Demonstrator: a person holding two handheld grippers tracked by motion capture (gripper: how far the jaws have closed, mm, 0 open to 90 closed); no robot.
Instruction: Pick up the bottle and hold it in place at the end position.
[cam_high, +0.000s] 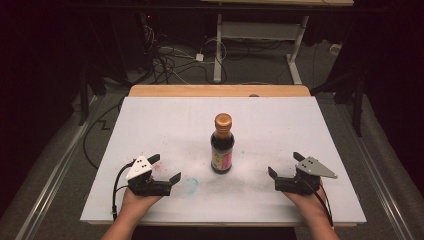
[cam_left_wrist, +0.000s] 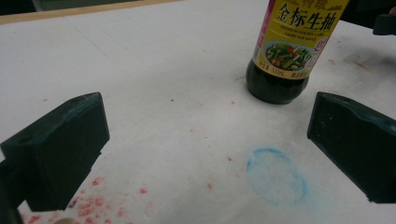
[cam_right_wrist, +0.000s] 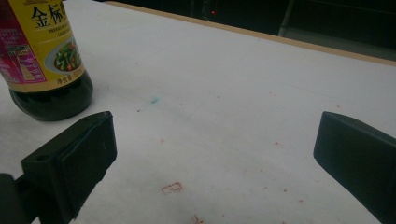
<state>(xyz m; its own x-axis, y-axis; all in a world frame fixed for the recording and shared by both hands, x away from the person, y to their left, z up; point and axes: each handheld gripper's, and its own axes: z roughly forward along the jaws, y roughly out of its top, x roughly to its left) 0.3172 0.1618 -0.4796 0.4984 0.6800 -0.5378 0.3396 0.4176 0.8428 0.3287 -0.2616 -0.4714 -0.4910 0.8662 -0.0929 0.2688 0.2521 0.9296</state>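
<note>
Both of the person's hands are resting low on the near edge of the white table (cam_high: 150, 115), so this looks like the very start: nothing is being held, and the approach to the soy sauce bottle (cam_high: 222, 145) looks not yet begun. The bottle is standing upright at the middle of the frame in the high view, its gold cap (cam_high: 223, 120) on. The left gripper (cam_high: 165, 168) is sitting at the lower left, jaws spread wide with nothing between them; the right gripper (cam_high: 283, 164) is sitting at the lower right, jaws equally wide and empty. The bottle is standing between the two and a little farther up the frame, well apart from each. In the left gripper view it is showing at the upper right, beyond a blue ring stain (cam_left_wrist: 276, 176); in the right gripper view, at the upper left. I judge the next move calls for one gripper to swing inward and straddle the dark body before closing.
</note>
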